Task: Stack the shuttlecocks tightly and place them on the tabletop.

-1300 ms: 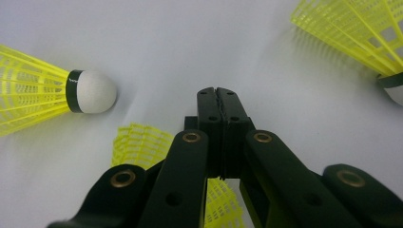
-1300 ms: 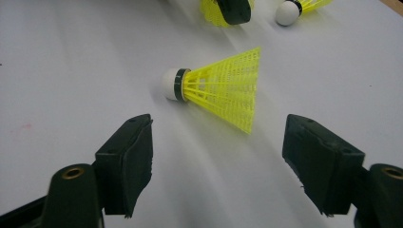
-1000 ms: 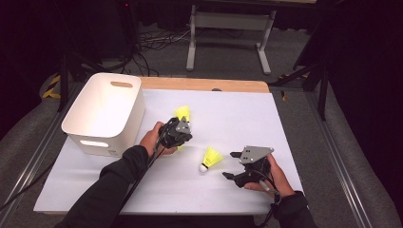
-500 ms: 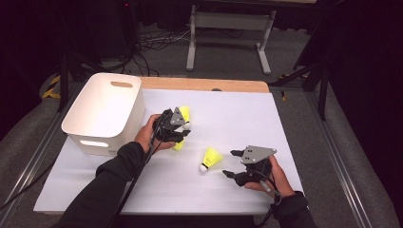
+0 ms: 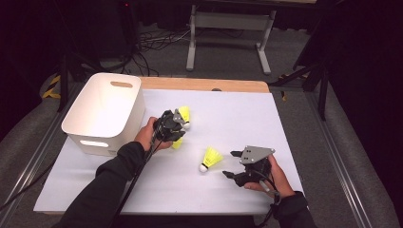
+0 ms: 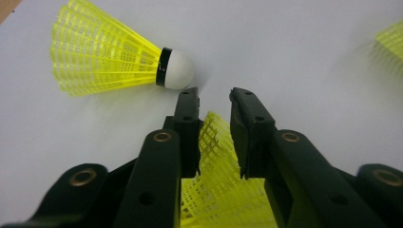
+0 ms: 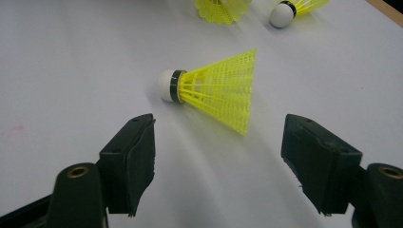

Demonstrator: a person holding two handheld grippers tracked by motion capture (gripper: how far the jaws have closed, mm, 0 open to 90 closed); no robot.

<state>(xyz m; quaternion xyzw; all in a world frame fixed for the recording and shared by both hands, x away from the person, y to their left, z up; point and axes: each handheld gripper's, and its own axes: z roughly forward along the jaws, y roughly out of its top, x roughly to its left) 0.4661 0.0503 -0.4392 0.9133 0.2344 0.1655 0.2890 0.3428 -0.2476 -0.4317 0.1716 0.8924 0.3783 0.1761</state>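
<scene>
Just now the left gripper has been closing its fingers around the skirt of a yellow shuttlecock, which sits between them; whether they press it I cannot tell. Another shuttlecock lies just beyond their tips on the white surface. The right gripper hangs released, near a third shuttlecock lying ahead, beside no bin

Bright white table, dark surroundings, soft shadows, sharp close-ups, slight edge blur
</scene>
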